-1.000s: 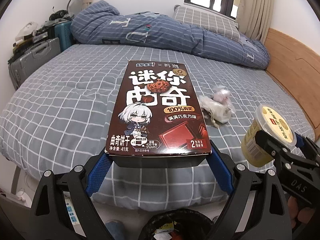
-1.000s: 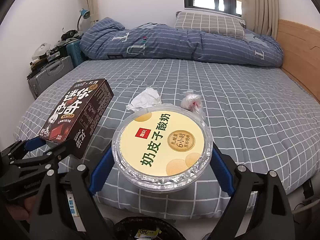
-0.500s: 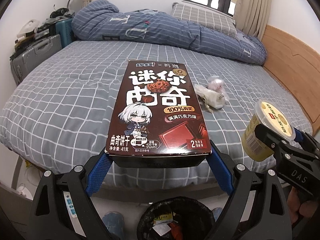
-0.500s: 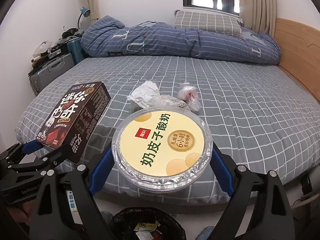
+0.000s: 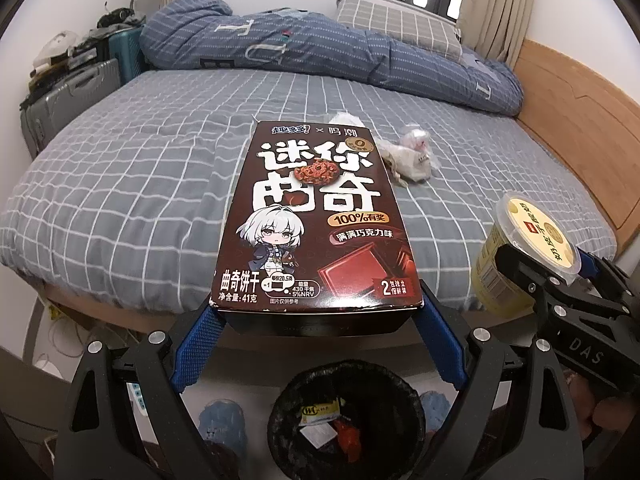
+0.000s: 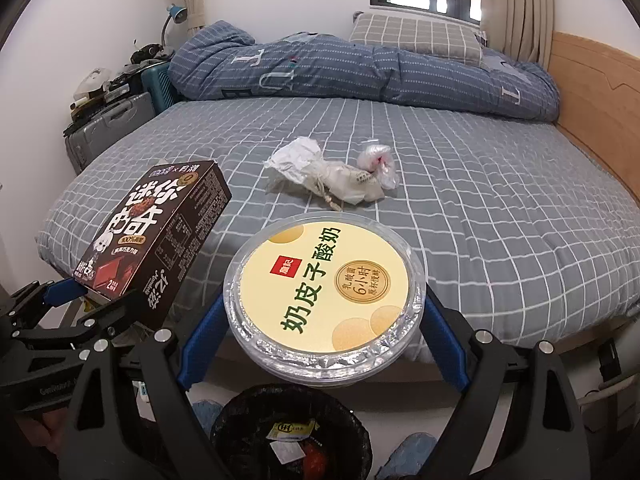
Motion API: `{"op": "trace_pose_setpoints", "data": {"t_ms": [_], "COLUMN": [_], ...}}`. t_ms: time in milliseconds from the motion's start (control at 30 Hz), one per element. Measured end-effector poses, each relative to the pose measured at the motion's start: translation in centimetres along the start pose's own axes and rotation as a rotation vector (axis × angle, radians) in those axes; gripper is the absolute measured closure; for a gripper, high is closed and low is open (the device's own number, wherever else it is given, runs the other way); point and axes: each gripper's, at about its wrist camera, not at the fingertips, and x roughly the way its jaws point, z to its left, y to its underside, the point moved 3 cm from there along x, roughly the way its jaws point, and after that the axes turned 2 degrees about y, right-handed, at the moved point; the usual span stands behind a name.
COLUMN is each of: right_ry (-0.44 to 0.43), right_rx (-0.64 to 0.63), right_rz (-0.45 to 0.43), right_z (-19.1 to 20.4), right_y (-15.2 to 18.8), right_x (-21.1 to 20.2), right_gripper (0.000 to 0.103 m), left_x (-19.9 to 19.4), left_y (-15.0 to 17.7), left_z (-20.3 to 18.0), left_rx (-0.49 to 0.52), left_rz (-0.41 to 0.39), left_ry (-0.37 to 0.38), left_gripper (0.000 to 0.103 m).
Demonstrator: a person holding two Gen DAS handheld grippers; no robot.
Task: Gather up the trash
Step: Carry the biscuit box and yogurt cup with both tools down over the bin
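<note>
My left gripper (image 5: pixel 318 320) is shut on a dark brown cookie box (image 5: pixel 316 216), held flat above a black-lined trash bin (image 5: pixel 346 420) on the floor. The box shows again at the left of the right wrist view (image 6: pixel 156 240). My right gripper (image 6: pixel 322 332) is shut on a round yellow yogurt cup (image 6: pixel 324 292), which is seen from the side in the left wrist view (image 5: pixel 520 256). The same bin (image 6: pixel 292 436), with wrappers inside, sits below the cup. Crumpled white wrappers and a small plastic bag (image 6: pixel 332 176) lie on the bed (image 6: pixel 480 220).
A rolled blue quilt (image 6: pixel 360 68) and a pillow (image 6: pixel 416 36) lie at the bed's far side. Suitcases (image 6: pixel 108 128) stand at the left, a wooden headboard (image 6: pixel 596 92) at the right. Blue slippers (image 5: pixel 220 420) lie beside the bin.
Both grippers pulled back from the bed with their loads. The bed edge receded and the trash bin came fully into view beneath them.
</note>
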Motion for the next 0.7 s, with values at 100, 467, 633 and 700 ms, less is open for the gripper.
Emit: {"op": "trace_pose_setpoints", "data": {"t_ms": [100, 467, 633, 700], "right_ry": [-0.002, -0.003, 0.000, 0.001], "right_rx": [-0.003, 0.011, 0.013, 0.014], "right_rz": [0.003, 0.043, 0.062, 0.071], "right_z": [0.1, 0.2, 0.1, 0.1], "right_y": [0.5, 3.0, 4.4, 4.9], "right_x": [-0.5, -1.5, -1.9, -2.1], "right_gripper": [0.018, 0.018, 0.018, 0.018], "left_x": [-0.4, -1.3, -1.8, -2.0], "left_y": [0.9, 3.9, 5.2, 5.9], "left_z": [-0.1, 0.0, 0.0, -0.1], "left_rx": [-0.002, -0.007, -0.011, -0.015], "left_rz": [0.013, 0.057, 0.074, 0.085], "left_ry": [0.002, 0.009, 0.009, 0.011], "left_gripper": [0.015, 0.015, 0.015, 0.015]}}
